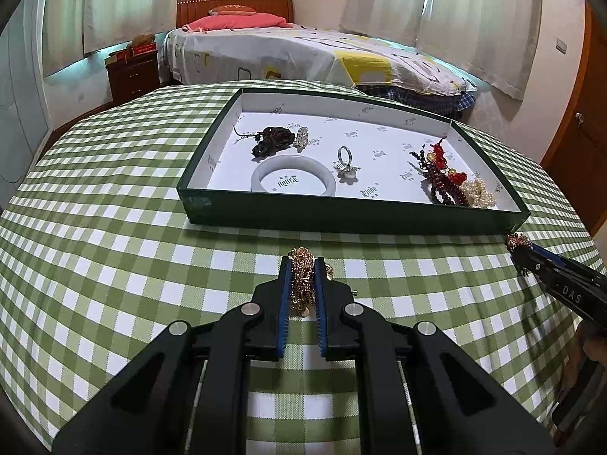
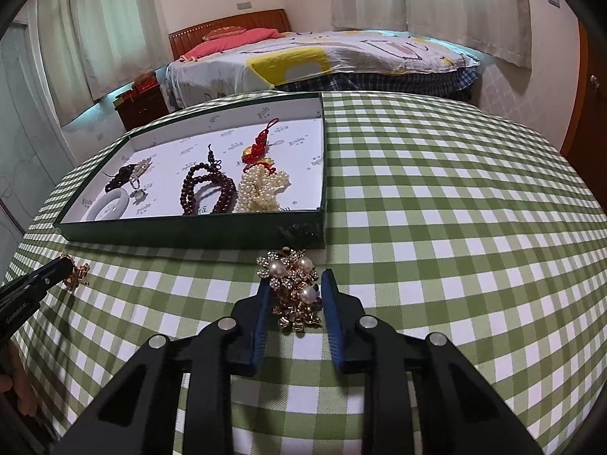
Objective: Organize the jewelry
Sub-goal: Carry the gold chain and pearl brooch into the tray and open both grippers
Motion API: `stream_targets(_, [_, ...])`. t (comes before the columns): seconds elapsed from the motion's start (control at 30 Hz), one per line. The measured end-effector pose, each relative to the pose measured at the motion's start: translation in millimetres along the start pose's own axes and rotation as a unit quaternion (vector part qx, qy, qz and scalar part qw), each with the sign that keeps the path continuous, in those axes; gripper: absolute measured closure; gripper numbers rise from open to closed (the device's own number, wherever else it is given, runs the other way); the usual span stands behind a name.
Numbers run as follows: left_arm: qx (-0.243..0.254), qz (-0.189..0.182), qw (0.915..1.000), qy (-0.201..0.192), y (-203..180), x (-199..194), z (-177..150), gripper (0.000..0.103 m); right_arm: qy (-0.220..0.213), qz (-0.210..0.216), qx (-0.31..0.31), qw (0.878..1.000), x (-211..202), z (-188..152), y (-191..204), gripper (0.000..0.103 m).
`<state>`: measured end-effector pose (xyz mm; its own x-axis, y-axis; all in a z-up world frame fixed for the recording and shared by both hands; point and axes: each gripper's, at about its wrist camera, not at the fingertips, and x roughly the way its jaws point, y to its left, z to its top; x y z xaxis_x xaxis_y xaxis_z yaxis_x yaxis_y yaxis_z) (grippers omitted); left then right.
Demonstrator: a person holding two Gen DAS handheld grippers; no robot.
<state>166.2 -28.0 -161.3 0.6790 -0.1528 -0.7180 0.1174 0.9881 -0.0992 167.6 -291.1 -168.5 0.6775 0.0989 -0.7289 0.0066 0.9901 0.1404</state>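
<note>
My left gripper is shut on a gold chain just above the green checked tablecloth, in front of the green tray. My right gripper has its jaws around a gold and pearl brooch lying on the cloth near the tray's right corner; the pads stand beside it and contact is unclear. The tray holds a white bangle, a ring, a dark bracelet, dark red beads, a red knot charm and pearls. The right gripper also shows in the left wrist view, the left one in the right wrist view.
The tablecloth covers a round table whose edge falls off on all sides. Behind it stand a bed and a wooden nightstand. A wooden door is at the right.
</note>
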Motion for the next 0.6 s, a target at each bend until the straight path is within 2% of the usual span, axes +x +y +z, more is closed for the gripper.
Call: stream_targets(0.6, [0.000,-0.003,1.0000,-0.006,-0.1,-6.2,-0.4,0.091,-0.016,0.016,-0.016,1.000,-13.7,-6.6,15.5,0.080])
